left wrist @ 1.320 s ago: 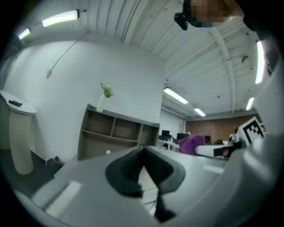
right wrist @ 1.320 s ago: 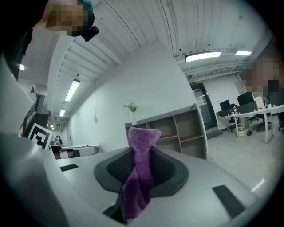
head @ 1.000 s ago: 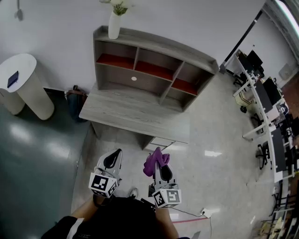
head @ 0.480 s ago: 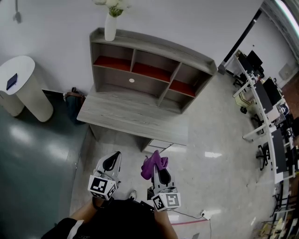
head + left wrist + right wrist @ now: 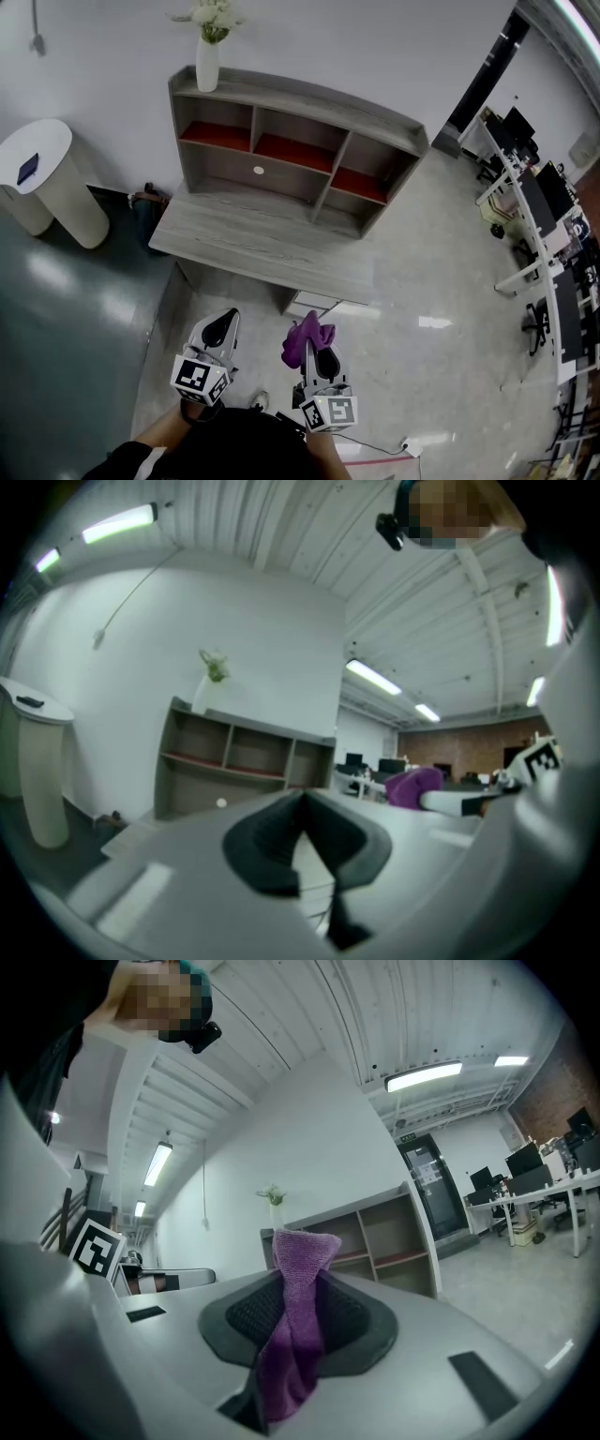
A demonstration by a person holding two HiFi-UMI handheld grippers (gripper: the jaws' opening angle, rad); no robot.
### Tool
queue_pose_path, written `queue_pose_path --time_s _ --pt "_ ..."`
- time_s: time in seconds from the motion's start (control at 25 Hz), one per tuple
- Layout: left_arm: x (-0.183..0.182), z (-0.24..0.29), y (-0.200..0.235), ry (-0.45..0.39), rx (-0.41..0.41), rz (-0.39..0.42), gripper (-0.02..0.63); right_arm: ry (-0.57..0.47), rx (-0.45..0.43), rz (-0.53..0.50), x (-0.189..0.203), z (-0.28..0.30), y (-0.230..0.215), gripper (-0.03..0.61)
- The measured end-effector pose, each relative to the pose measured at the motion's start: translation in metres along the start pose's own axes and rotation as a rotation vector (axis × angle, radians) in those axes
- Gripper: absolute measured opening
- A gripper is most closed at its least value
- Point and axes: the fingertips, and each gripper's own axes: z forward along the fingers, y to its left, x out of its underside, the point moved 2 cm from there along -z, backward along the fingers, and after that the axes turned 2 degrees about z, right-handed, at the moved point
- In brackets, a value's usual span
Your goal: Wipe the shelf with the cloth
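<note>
A grey wooden shelf unit (image 5: 291,141) with red-lined compartments stands on a low grey desk (image 5: 262,246) against the white wall, well ahead of both grippers. My right gripper (image 5: 310,342) is shut on a purple cloth (image 5: 309,334), which sticks up from between its jaws (image 5: 298,1288). My left gripper (image 5: 219,326) is held beside it, shut and with nothing in it (image 5: 302,803). The shelf unit (image 5: 239,761) shows far off in the left gripper view, and the same shelf unit (image 5: 366,1237) in the right gripper view.
A white vase with flowers (image 5: 207,61) stands on the shelf's top left corner. A white round pedestal (image 5: 56,183) is at the left by the wall. A dark bag (image 5: 145,202) lies on the floor beside the desk. Office desks with monitors (image 5: 539,216) line the right side.
The shelf and desk have shifted slightly down and left in the head view as the person's head moved. Both grippers keep their places, the cloth still held.
</note>
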Motion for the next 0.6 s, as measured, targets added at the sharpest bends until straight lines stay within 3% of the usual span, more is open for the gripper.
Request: queue_pose_path --time_s 0.36,0.6 --pt "-0.002 0.030 -0.003 0.008 -0.046 0.010 0.003 0.007 -0.043 0.015 -0.003 0.028 -0.029 0.091" --pt "-0.015 0.071 0.031 -0.022 -0.030 0.003 0.003 0.007 -0.028 -0.006 -0.006 0.077 -0.029 0.091"
